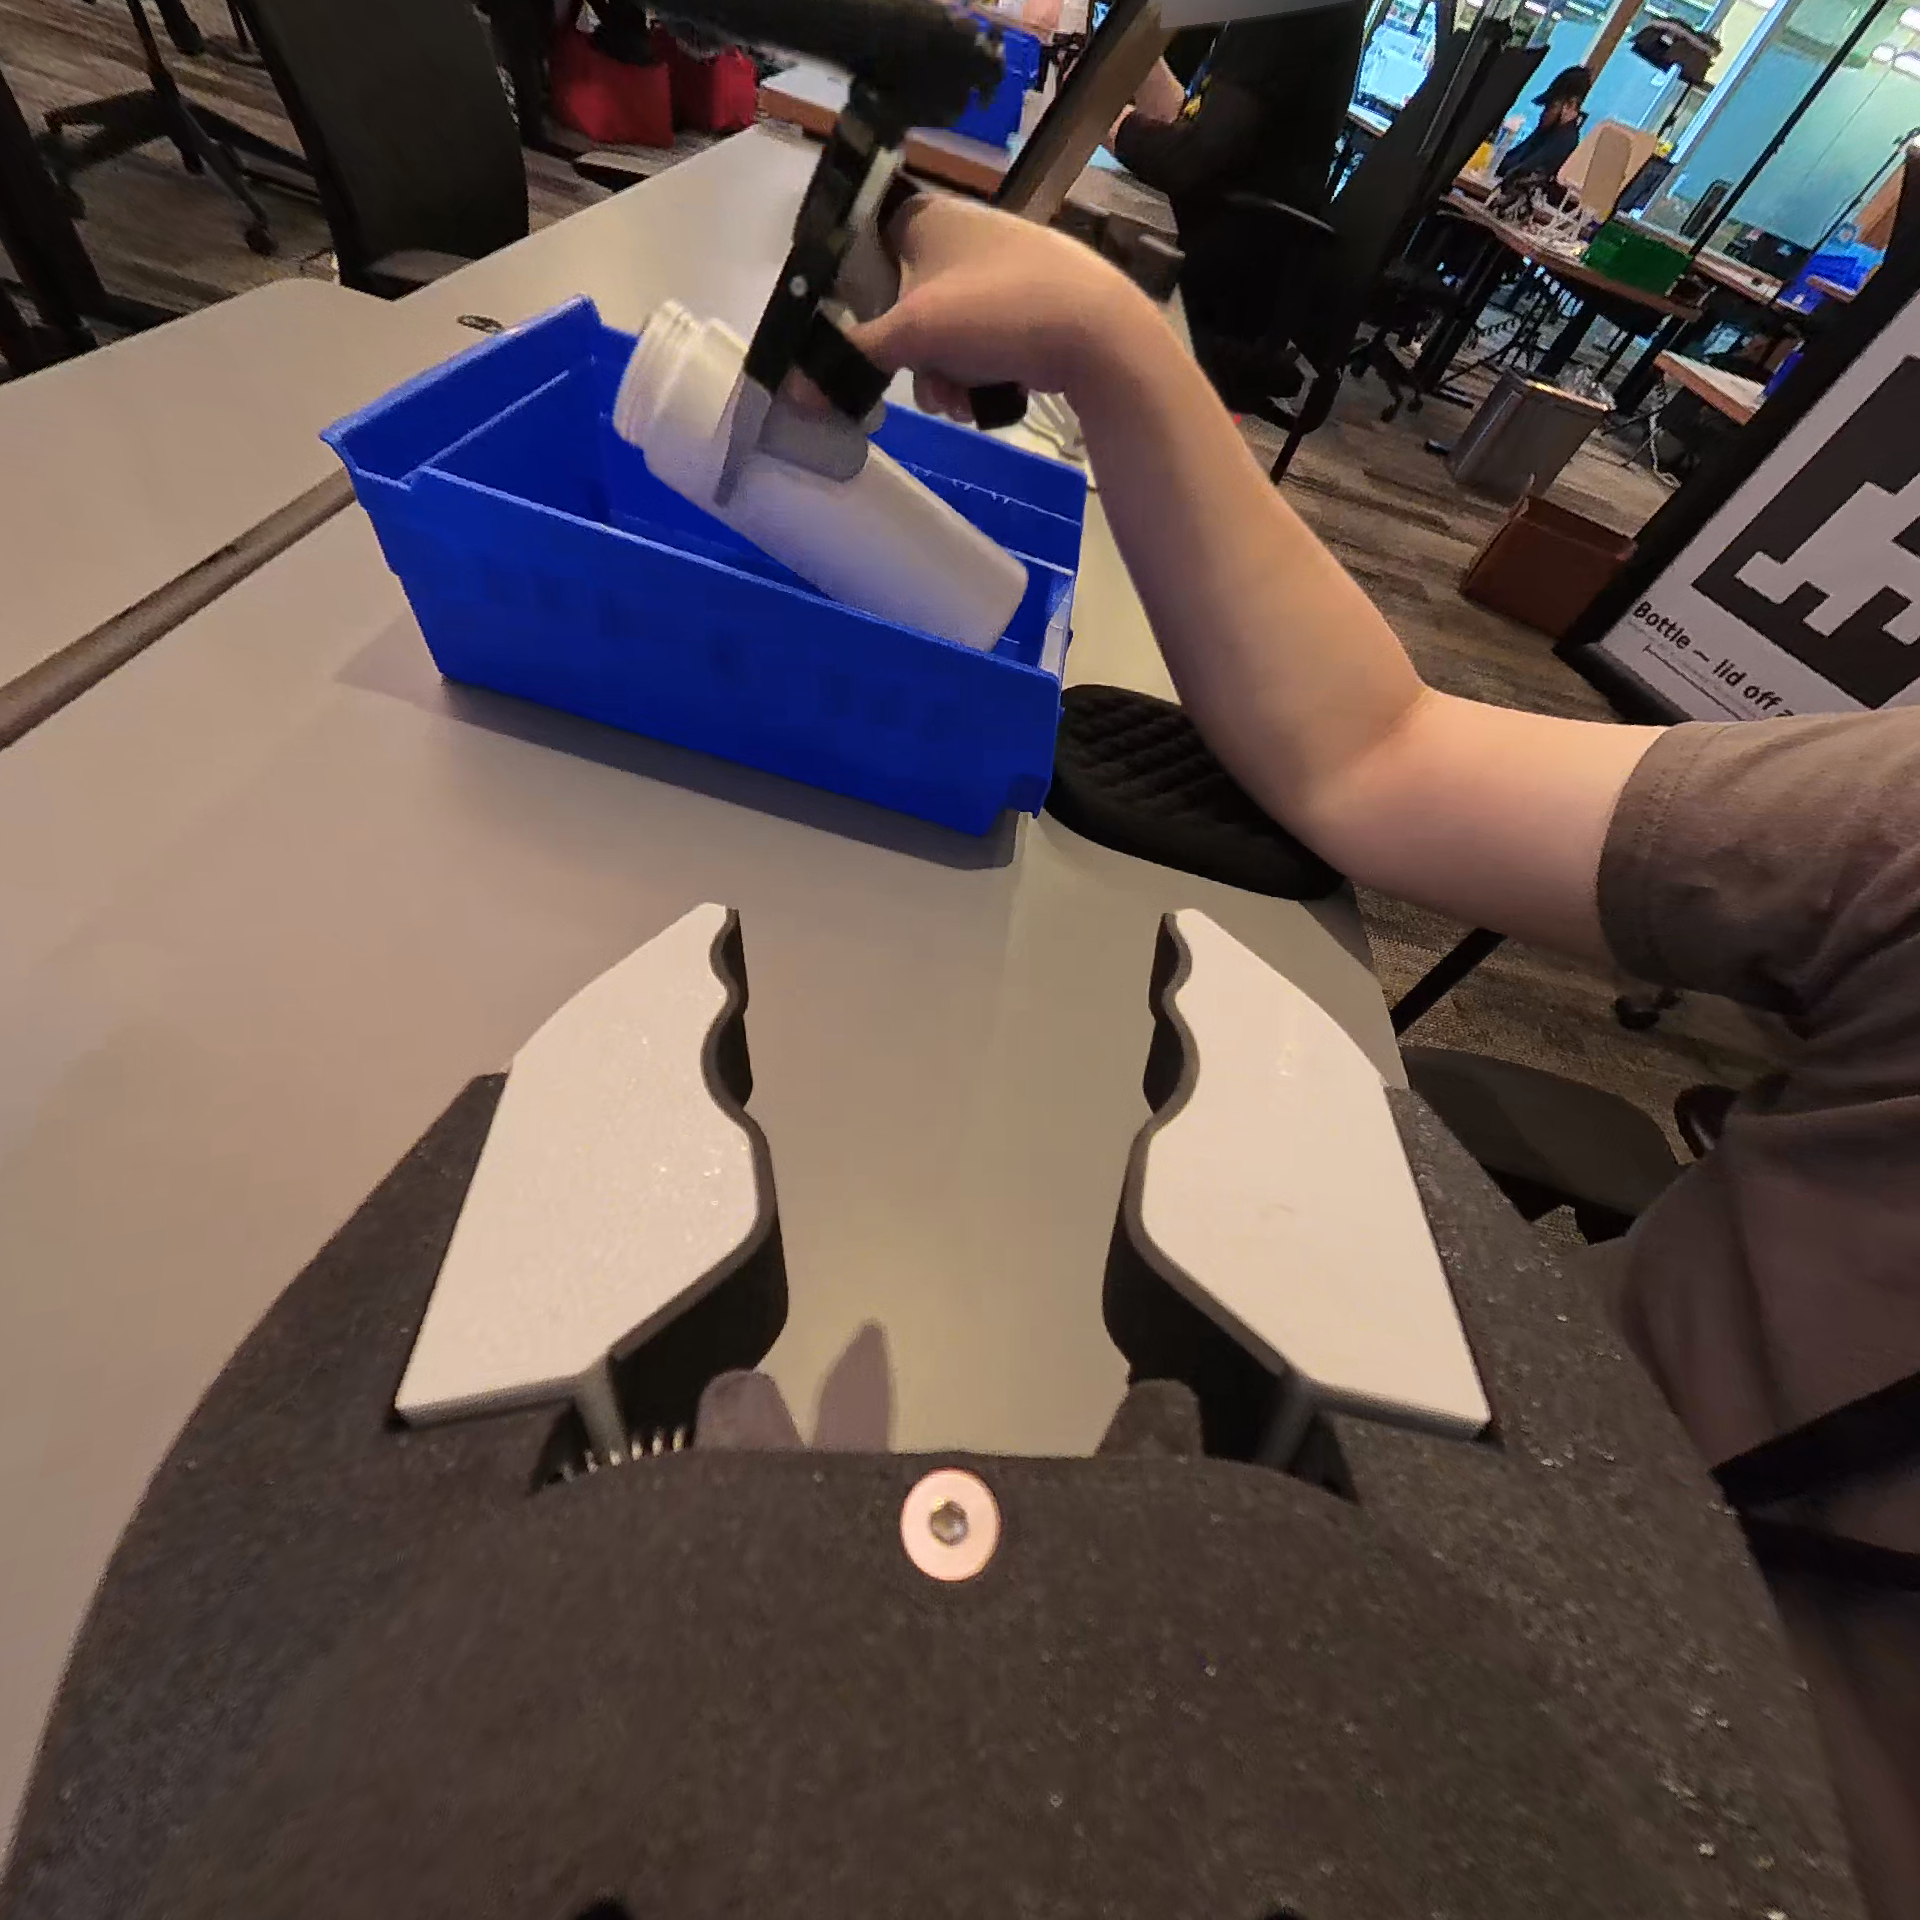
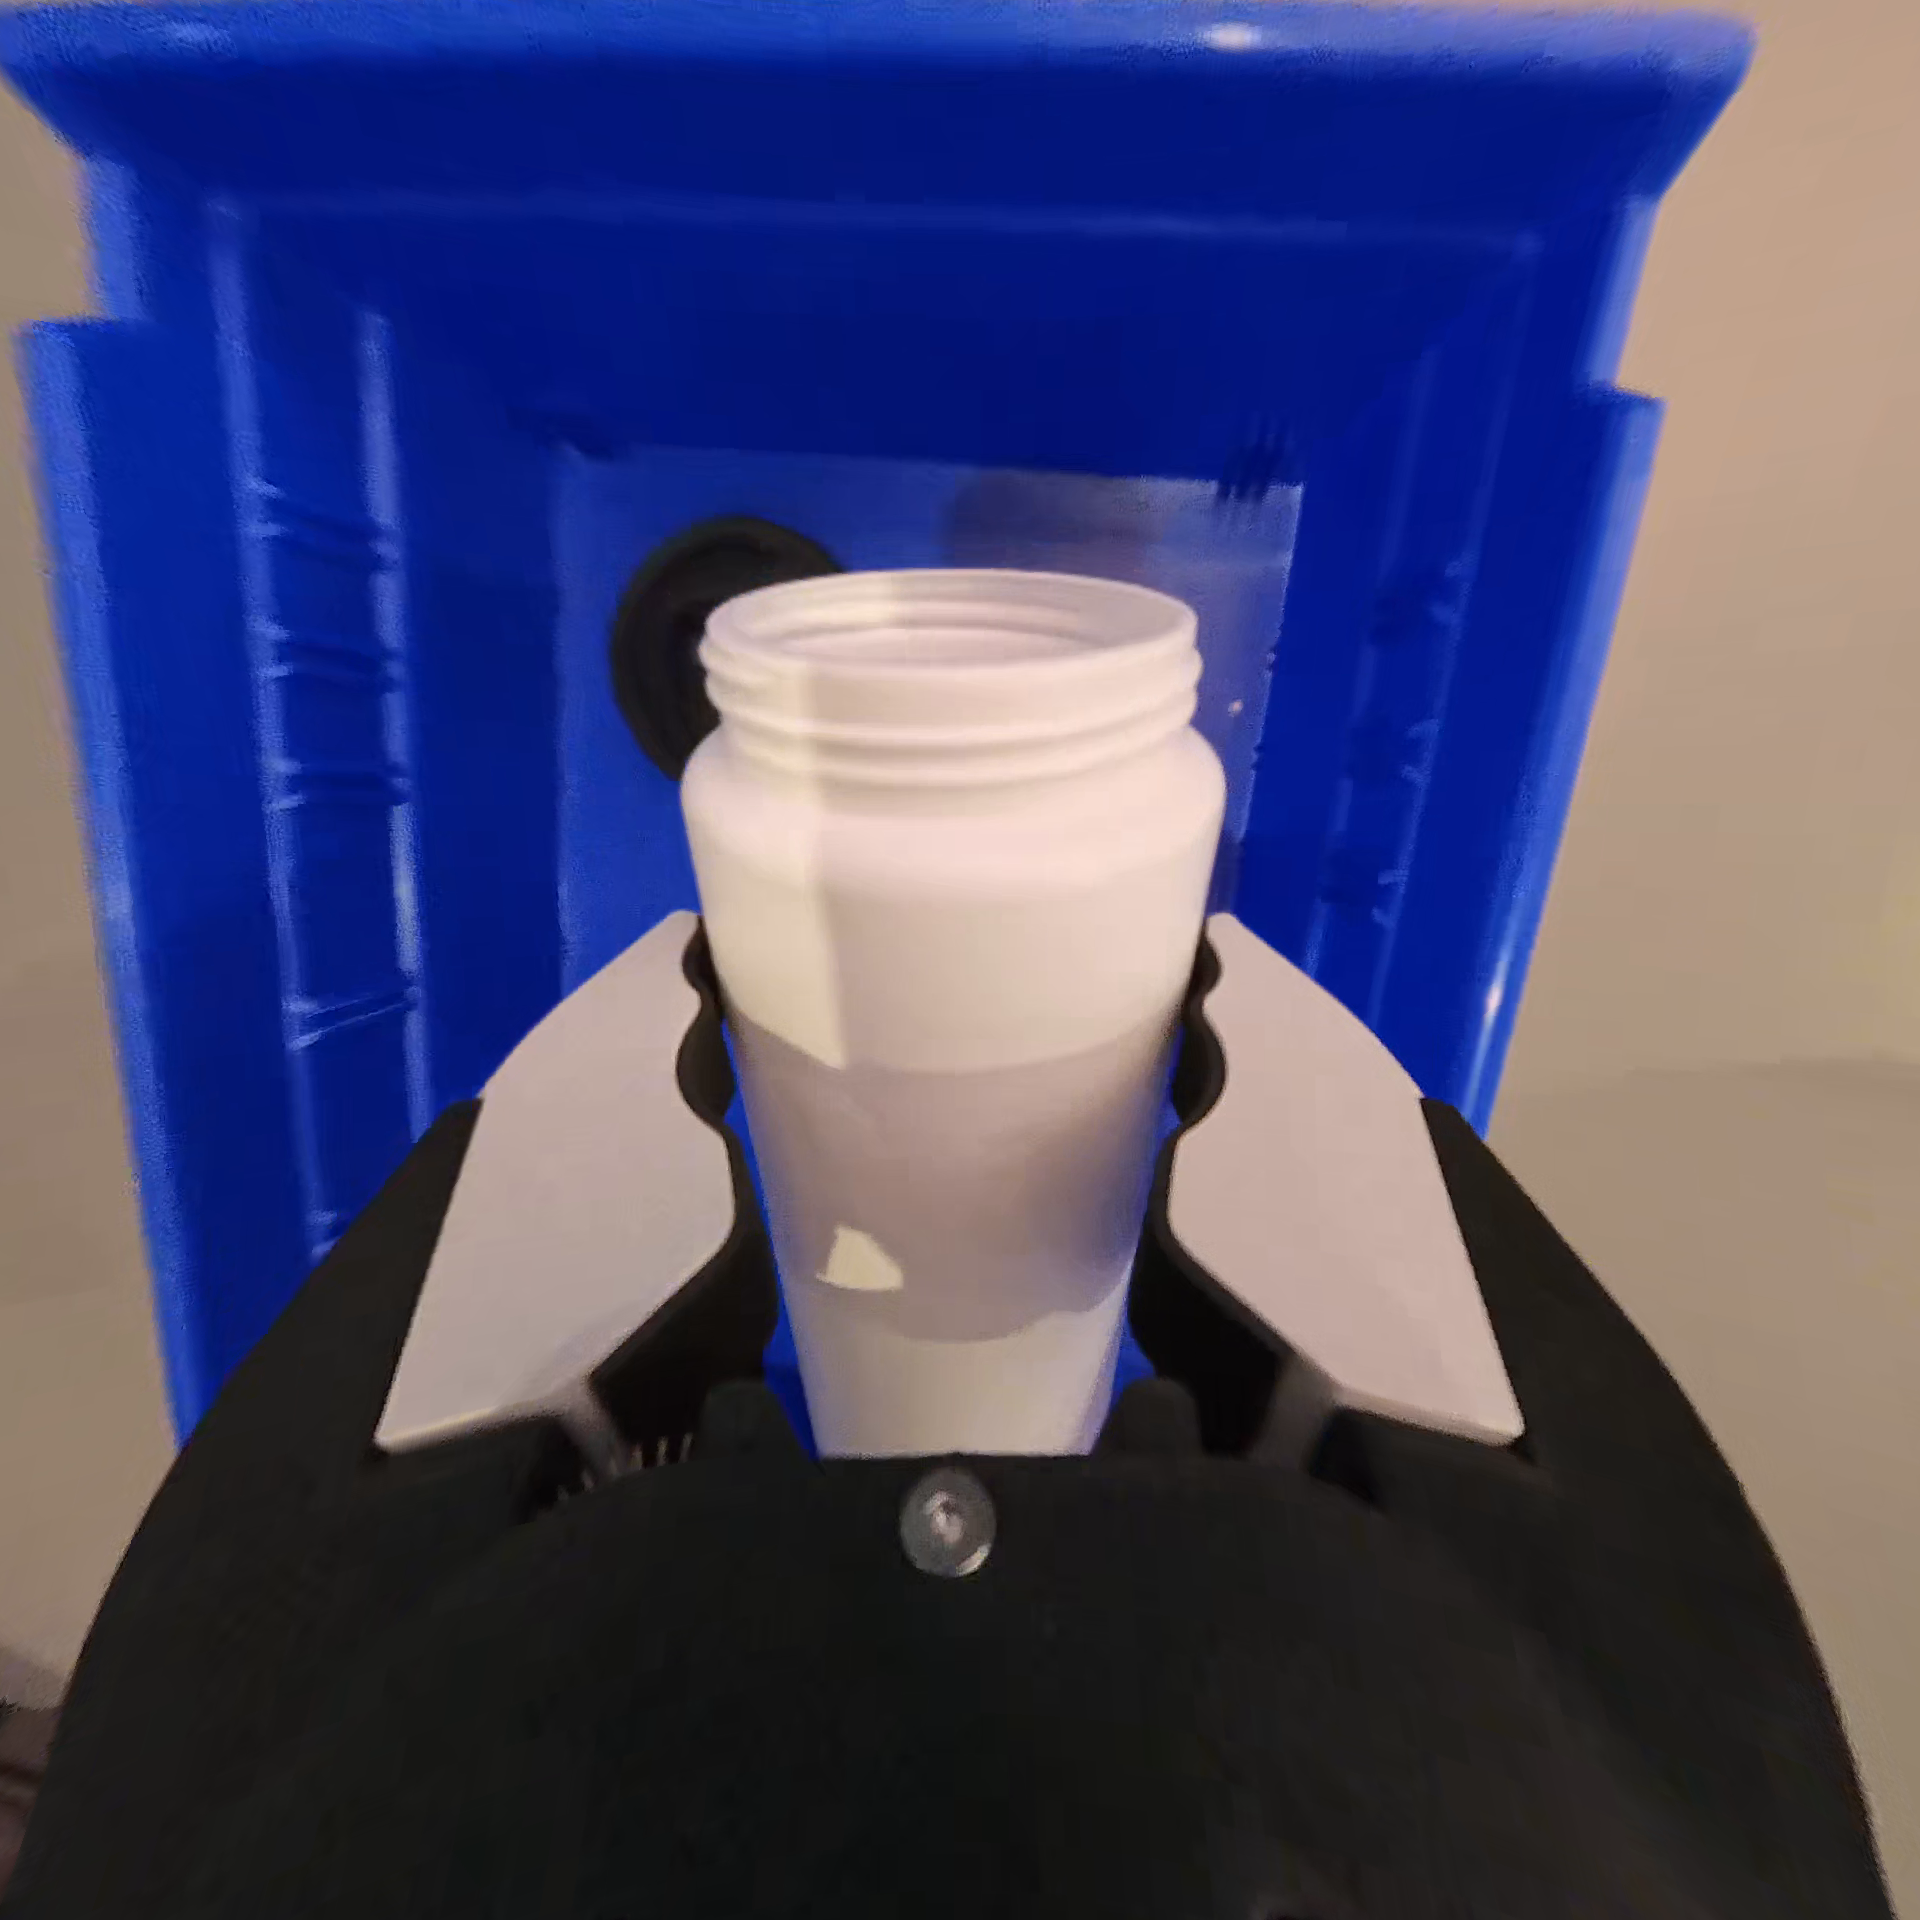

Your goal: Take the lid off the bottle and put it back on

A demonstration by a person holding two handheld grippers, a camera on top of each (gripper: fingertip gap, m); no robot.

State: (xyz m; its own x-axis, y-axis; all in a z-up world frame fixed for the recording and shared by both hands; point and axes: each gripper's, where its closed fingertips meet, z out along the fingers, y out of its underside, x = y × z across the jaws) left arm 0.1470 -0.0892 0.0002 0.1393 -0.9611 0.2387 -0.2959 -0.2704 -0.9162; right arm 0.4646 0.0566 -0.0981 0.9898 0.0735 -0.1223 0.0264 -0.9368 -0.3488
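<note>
**Hand-held gripper on the right has the open bottle; the left one waits empty**

Left hand-held gripper hangs low over the bench, its jaws spread wide with nothing between them, on the near side of the blue bin and well apart from it. Right hand-held gripper is clamped across the body of the white bottle, one jaw against each side, so it is far nearer the task's thing than the left.

The bottle is held over the blue bin, tilted. Its long axis runs straight out along the right gripper's fingers, with the threaded, uncapped mouth pointing away from that gripper and toward the bin's far end; its base end dips inside the bin's walls. A dark round piece, most likely the lid, lies on the bin floor just beyond the bottle's neck and partly hidden behind it. I cannot tell from the blur which face is up.

Judging from this, the lid is off and recapping remains. That move turns on the empty left gripper reaching forward into the bin for the lid; the bin's near wall and the tilted bottle itself stand in its way.

Right of the bin, a black quilted pad lies on the bench under the person's forearm.
</note>
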